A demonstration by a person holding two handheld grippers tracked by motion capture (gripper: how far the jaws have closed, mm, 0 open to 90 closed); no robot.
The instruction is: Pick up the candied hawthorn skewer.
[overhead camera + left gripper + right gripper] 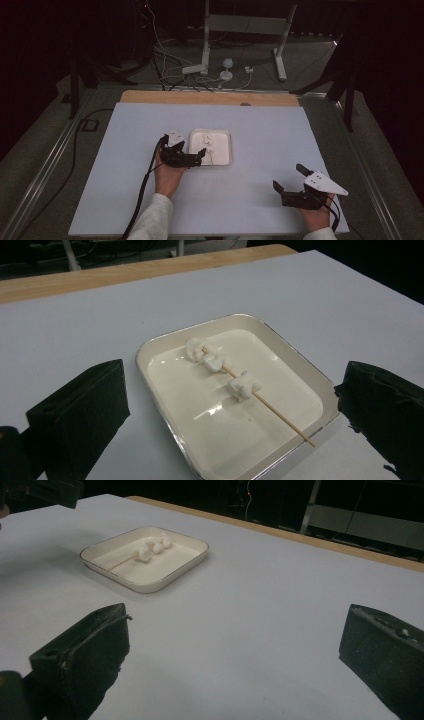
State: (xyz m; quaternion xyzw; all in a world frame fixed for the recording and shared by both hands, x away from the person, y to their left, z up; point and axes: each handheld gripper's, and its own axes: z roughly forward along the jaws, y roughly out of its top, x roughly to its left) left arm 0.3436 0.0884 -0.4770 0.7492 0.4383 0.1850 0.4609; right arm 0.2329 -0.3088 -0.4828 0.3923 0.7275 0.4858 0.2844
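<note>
Landmark: shallow cream tray (320, 390) with a thin metallic rim, lying flat on the pale blue table (260, 125), a little left of the table's middle.
Skewer: wooden skewer (280, 415) lying in the tray, running slantwise across its floor; its bare end reaches the tray's near corner in the left gripper view.
Load on skewer: three white marshmallows (216, 361) threaded on the far half of the stick, two close together, the third a little apart toward the bare end.
Left claw (196, 150): at the tray's left edge, jaws spread wide and grasping nothing. In the left gripper view the two black jaws stand on either side of the tray, with the skewer between them and untouched.
Right claw (290, 179): well apart from the tray, toward the table's near right corner; jaws released, spread wide, nothing between them. Its view looks across bare table toward the tray.
Contact: neither claw touches the tray or the skewer.
Table surround: wooden edge (210, 97) shows beyond the far side of the tray.
</note>
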